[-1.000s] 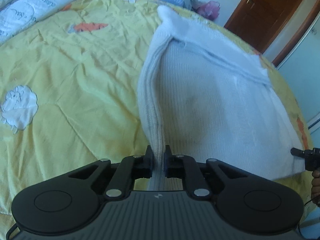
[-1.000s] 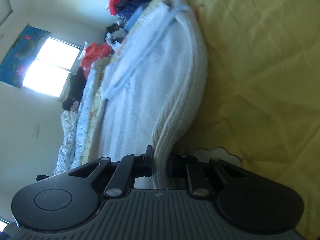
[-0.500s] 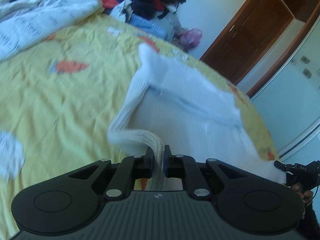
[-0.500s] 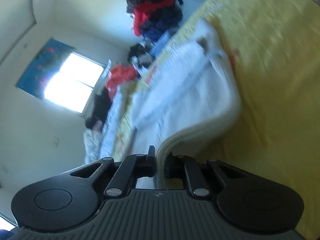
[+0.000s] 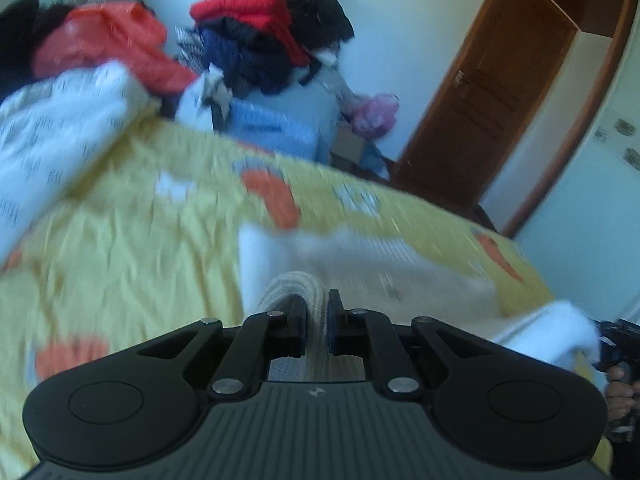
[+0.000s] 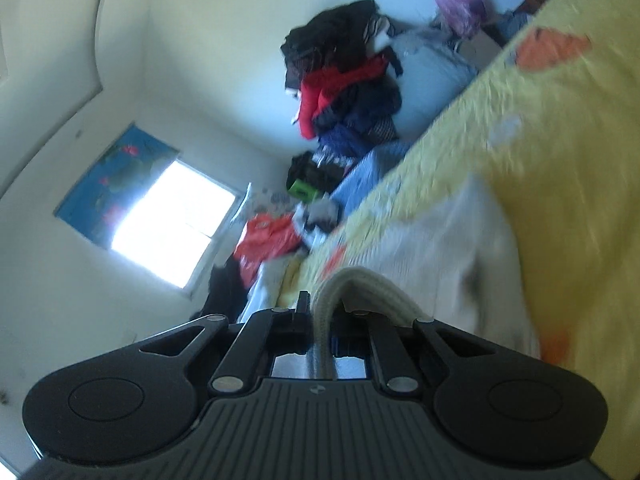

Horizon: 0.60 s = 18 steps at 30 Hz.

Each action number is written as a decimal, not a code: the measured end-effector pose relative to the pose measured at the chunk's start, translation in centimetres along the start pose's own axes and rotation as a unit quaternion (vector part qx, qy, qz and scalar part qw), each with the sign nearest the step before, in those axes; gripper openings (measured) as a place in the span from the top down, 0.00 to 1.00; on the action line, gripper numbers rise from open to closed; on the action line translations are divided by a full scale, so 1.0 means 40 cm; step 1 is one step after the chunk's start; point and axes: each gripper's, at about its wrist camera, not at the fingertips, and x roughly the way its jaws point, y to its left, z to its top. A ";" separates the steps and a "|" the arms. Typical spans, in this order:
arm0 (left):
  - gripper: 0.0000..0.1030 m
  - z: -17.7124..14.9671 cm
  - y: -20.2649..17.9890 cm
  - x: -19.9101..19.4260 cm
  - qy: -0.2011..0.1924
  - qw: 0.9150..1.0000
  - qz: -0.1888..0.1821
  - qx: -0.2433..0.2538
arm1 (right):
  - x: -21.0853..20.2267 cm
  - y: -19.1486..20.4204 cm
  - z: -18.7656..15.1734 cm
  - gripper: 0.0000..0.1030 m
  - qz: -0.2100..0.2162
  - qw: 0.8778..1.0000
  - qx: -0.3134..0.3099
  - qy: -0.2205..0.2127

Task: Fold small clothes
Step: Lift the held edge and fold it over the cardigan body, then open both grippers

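Note:
A white knit sweater lies partly on the yellow bedspread, blurred by motion. My left gripper is shut on its ribbed hem, which arches up over the fingers. My right gripper is shut on the hem at the other corner; the sweater stretches away from it along the bed. The right gripper also shows at the right edge of the left wrist view, holding a white bunch of the sweater.
A pile of red, black and blue clothes sits past the far edge of the bed, with an orange bag and a white printed quilt at left. A brown door stands at right. A bright window shows in the right wrist view.
Both grippers have lifted and tilted upward, carrying the hem toward the far end of the sweater. The sweater looks shorter and the room beyond the bed has come into view.

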 end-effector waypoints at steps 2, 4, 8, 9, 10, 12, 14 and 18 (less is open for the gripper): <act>0.91 0.052 0.005 0.081 -0.014 1.000 0.025 -0.002 | 0.062 -0.051 0.058 0.87 -0.021 1.000 0.022 -0.008; 0.91 0.083 0.020 0.167 -0.012 0.999 0.046 -0.015 | 0.137 -0.113 0.100 0.87 -0.062 0.997 0.043 -0.007; 0.91 0.084 0.023 0.322 0.017 0.995 0.093 -0.013 | 0.272 -0.197 0.113 0.86 -0.127 0.990 0.056 0.016; 0.91 0.081 0.016 0.341 0.018 0.995 0.102 -0.003 | 0.294 -0.208 0.111 0.86 -0.133 0.989 0.056 0.020; 0.91 0.082 0.007 0.356 0.016 0.994 0.108 0.006 | 0.307 -0.213 0.112 0.86 -0.134 0.989 0.058 0.020; 0.90 0.102 0.004 0.369 0.010 0.994 0.110 0.008 | 0.304 -0.218 0.113 0.82 -0.123 0.989 0.078 0.007; 0.89 0.142 0.024 0.383 0.022 0.994 0.100 -0.030 | 0.286 -0.247 0.121 0.68 -0.102 0.984 0.144 -0.028; 0.63 0.165 0.120 0.360 0.047 0.982 0.002 -0.184 | 0.210 -0.263 0.120 0.28 -0.042 0.969 0.207 -0.126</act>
